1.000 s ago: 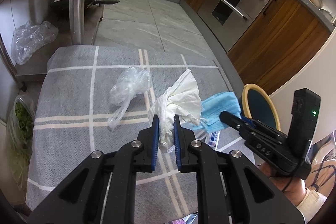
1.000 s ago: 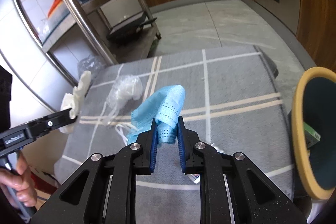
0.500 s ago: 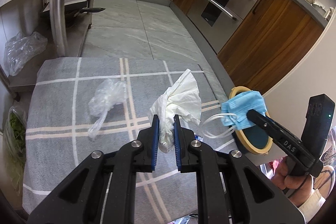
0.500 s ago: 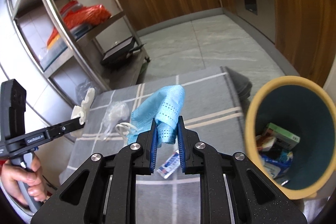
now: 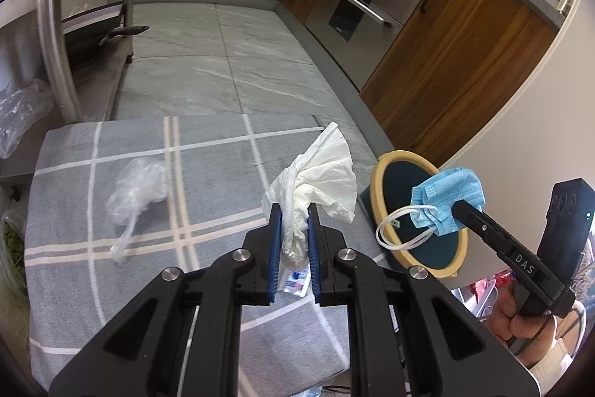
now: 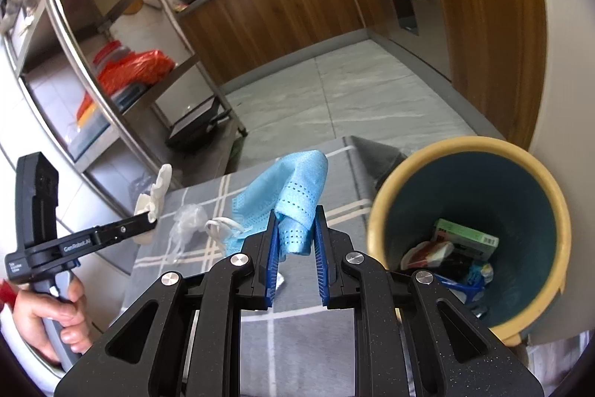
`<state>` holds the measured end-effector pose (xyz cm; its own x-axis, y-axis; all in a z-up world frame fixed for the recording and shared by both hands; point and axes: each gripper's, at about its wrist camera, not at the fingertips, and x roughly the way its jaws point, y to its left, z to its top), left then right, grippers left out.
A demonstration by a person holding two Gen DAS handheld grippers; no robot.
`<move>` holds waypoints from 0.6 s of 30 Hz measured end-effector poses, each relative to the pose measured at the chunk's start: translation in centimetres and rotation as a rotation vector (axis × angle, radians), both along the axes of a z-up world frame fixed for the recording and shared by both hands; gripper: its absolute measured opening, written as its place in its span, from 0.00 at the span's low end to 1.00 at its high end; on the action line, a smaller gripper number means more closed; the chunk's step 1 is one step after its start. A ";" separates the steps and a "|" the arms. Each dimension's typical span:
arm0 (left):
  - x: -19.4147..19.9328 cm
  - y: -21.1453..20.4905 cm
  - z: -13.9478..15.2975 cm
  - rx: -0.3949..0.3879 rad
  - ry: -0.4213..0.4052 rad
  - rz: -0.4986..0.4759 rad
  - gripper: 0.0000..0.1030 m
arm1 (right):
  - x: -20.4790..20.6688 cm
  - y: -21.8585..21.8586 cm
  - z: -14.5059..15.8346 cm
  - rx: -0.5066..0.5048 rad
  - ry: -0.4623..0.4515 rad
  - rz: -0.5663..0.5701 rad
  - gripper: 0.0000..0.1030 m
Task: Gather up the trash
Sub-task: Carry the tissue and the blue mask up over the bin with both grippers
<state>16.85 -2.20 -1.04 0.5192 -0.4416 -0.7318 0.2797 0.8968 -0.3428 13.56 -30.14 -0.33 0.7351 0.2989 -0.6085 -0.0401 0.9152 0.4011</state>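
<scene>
My left gripper (image 5: 293,211) clamped on a white crumpled glove (image 5: 319,170), my right gripper (image 6: 295,222) clamped on a blue face mask (image 6: 293,188) beside the yellow-rimmed bin (image 6: 557,211), inside it a green box (image 6: 466,237), wrappers, clear plastic bag (image 5: 137,188) lying on the grey rug (image 5: 74,248)

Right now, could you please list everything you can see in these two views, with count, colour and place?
White crumpled disposable glove: one, white, clamped in left gripper.
Blue pleated face mask: one, blue, clamped in right gripper, beside the bin.
Round waste bin with yellow rim: one, teal inside, right of rug, holding trash.
Green carton: one, inside the bin.
Clear plastic bag: one, transparent, on rug.
Grey checked rug: one, on floor.
Small printed wrapper: one, on rug.
Steel shelf rack: one, left.
Left gripper: black, blue pads.
Right gripper: black, blue pads.
</scene>
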 end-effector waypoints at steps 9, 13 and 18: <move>0.5 -4.5 0.6 -0.010 -0.003 -0.061 0.12 | -1.4 -3.6 -0.5 0.003 0.011 -0.078 0.18; 0.6 -6.7 0.8 -0.016 -0.003 -0.092 0.12 | -1.9 -5.0 -0.8 -0.003 0.019 -0.113 0.18; 0.6 -9.7 0.6 -0.023 0.005 -0.139 0.12 | -2.5 -6.9 -1.4 -0.009 0.032 -0.163 0.18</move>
